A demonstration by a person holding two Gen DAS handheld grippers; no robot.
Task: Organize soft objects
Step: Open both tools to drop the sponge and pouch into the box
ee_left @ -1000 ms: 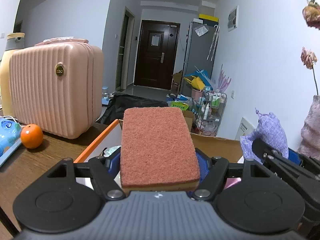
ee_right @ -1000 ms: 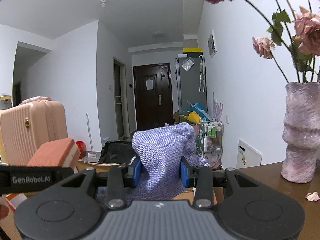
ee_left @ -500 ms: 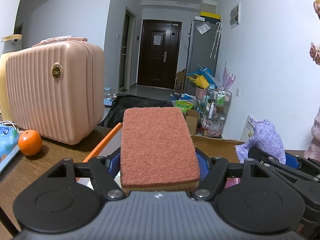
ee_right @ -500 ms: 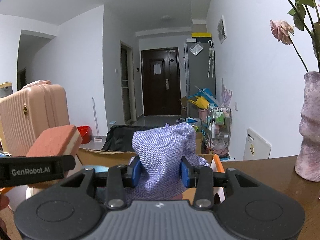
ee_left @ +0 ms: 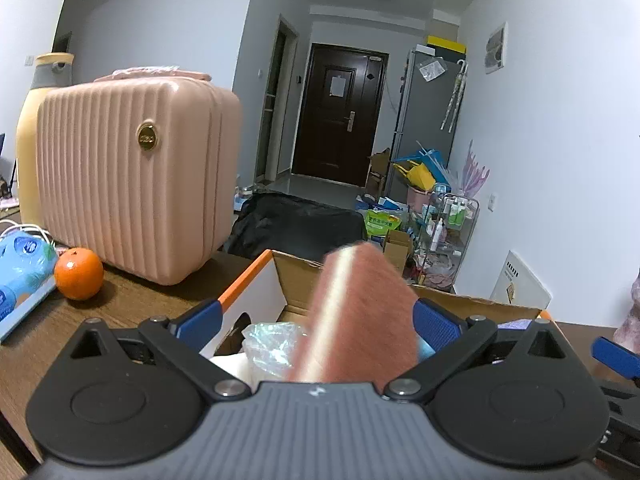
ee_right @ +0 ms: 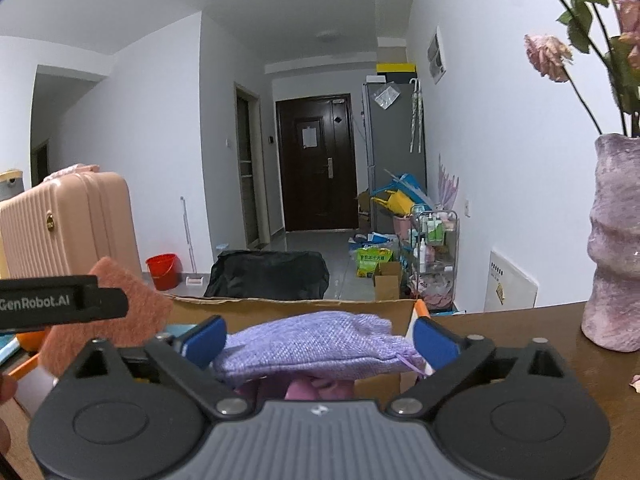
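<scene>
My left gripper (ee_left: 318,320) hangs over an open cardboard box (ee_left: 480,308); its jaws are opening. A brick-red sponge (ee_left: 356,312) is between them, tilted and blurred, and the left pad stands clear of it. In the right wrist view the same sponge (ee_right: 132,320) shows at the left behind a black finger (ee_right: 60,306) of the left gripper. My right gripper (ee_right: 320,339) is over the box (ee_right: 280,308) too, jaws opening. A lilac woven pouch (ee_right: 312,344) lies flat between its blue pads, free of both.
A pink ribbed suitcase (ee_left: 132,184), an orange (ee_left: 78,274) and a blue packet (ee_left: 20,264) sit on the wooden table (ee_left: 132,296) left of the box. Crinkled clear plastic (ee_left: 272,344) lies inside the box. A purple vase (ee_right: 616,248) with dried roses stands at the right.
Both grippers have sprung wide open. The sponge, held flat before, has tipped and is dropping. The pouch, held upright before, has slumped flat between the right jaws.
</scene>
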